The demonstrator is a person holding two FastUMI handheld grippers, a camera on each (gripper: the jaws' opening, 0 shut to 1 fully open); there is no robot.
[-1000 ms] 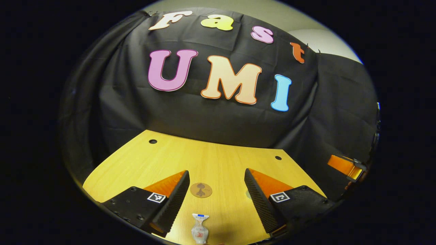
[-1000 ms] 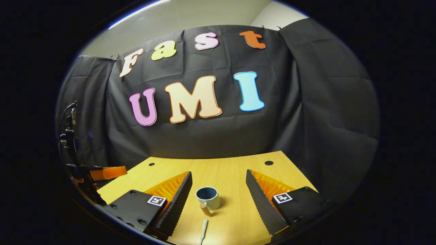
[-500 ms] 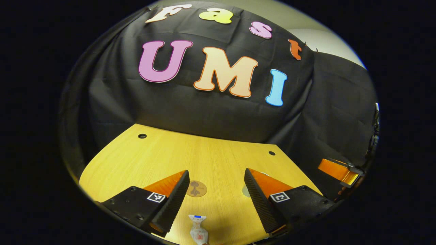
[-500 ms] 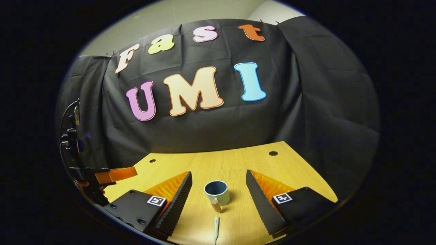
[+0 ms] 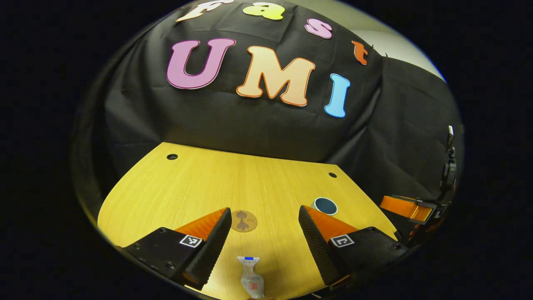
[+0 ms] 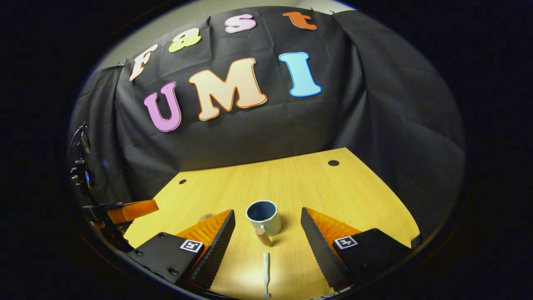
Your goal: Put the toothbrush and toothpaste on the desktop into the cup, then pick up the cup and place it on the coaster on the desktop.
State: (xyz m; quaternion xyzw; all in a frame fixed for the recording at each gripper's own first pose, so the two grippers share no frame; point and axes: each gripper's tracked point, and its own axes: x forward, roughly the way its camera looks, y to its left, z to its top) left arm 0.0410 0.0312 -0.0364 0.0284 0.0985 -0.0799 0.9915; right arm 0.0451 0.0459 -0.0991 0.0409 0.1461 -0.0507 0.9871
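The left gripper is hovering low in the left gripper view with its black ribbed fingers spread wide and nothing between them. Just below that gap, at bottom centre, the small white squeezable toothpaste tube is lying flat on the yellow wooden desktop, blue-marked crimped end pointing up the frame. It looks light and soft, so a pinch across the fuller middle of the body should be holding better than one on the thin crimp. Beyond the fingers, the round brown coaster is sitting bare at centre, well apart from the cup.

In the right gripper view, the right gripper is also standing wide open and empty. The slim pale toothbrush is lying at bottom centre, running straight up the frame; stiff, thin and flat to the wood, it is probably going to be fiddly, and the handle's middle looks the safest hold. Above it the grey-blue cylindrical cup is standing upright with a wooden handle knob on its near side. What shows of its inside looks empty. It seems rigid and smooth-walled.
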